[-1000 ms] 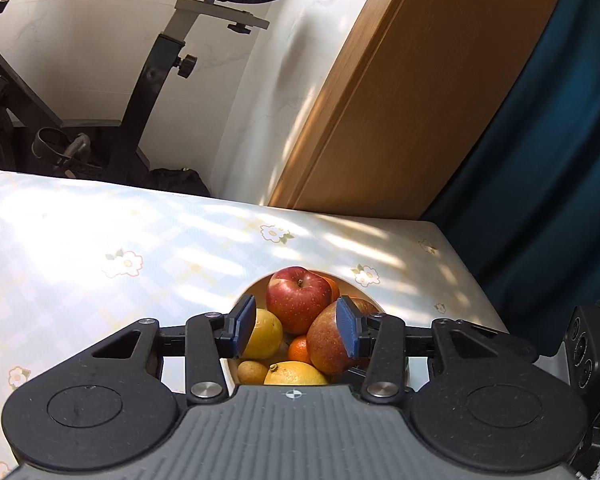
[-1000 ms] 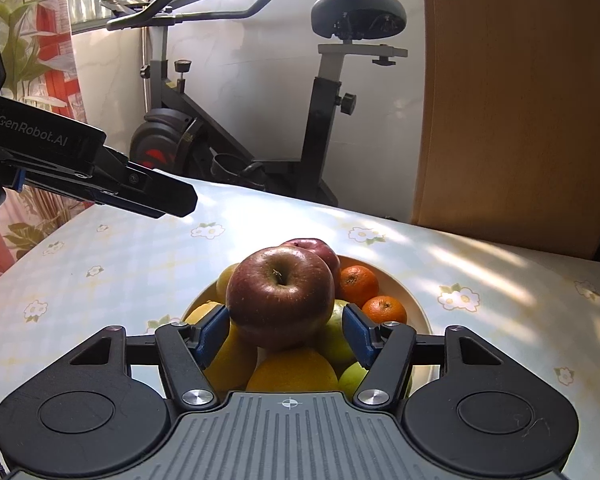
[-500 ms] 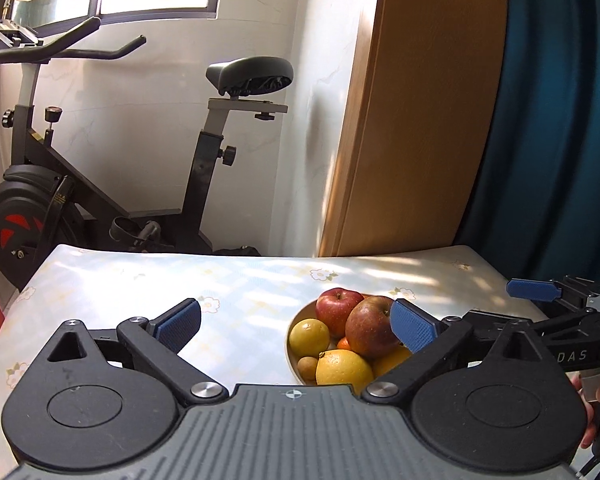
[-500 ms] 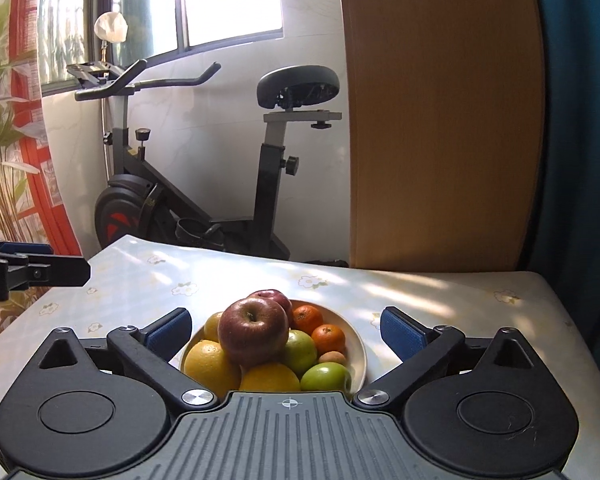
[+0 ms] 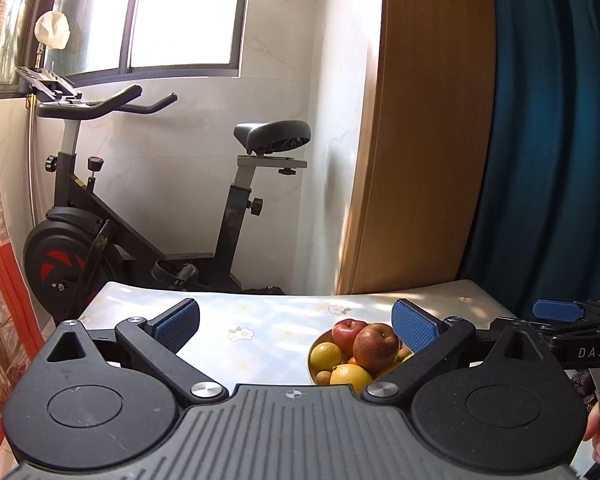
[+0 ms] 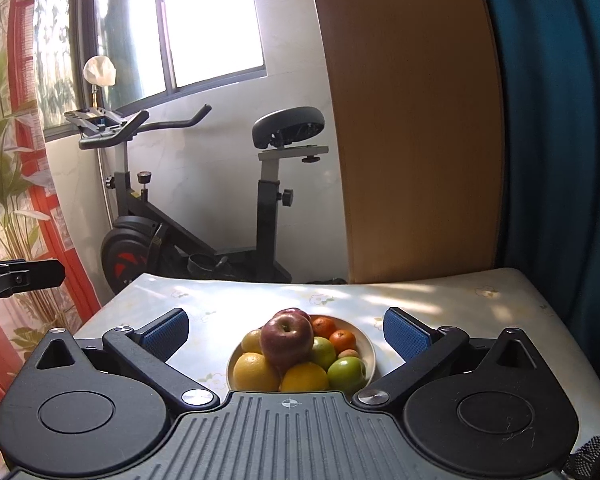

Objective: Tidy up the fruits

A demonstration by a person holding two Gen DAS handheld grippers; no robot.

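A white bowl (image 6: pixel 370 354) on the flowered table holds piled fruit: a dark red apple (image 6: pixel 287 338) on top, oranges (image 6: pixel 255 372), mandarins (image 6: pixel 342 340) and green apples (image 6: pixel 346 374). In the left wrist view the same bowl (image 5: pixel 311 362) sits right of centre, with two red apples (image 5: pixel 376 346) and a lemon (image 5: pixel 326 354). My left gripper (image 5: pixel 296 322) is open and empty, well back from the bowl. My right gripper (image 6: pixel 286 330) is also open and empty, with the fruit seen far beyond its fingers. The right gripper's blue tip (image 5: pixel 558 311) shows at the left wrist view's right edge.
The table (image 6: pixel 460 304) has a pale floral cloth, with edges near on the left and right. Behind it stand an exercise bike (image 6: pixel 204 220), a wooden panel (image 6: pixel 412 140) and a blue curtain (image 6: pixel 560 140). A hand (image 5: pixel 598 438) holds the right gripper.
Both grippers opened wide from a narrow gap and pulled back and up from the bowl. The fruit now looks smaller and farther off, and nothing was carried away.
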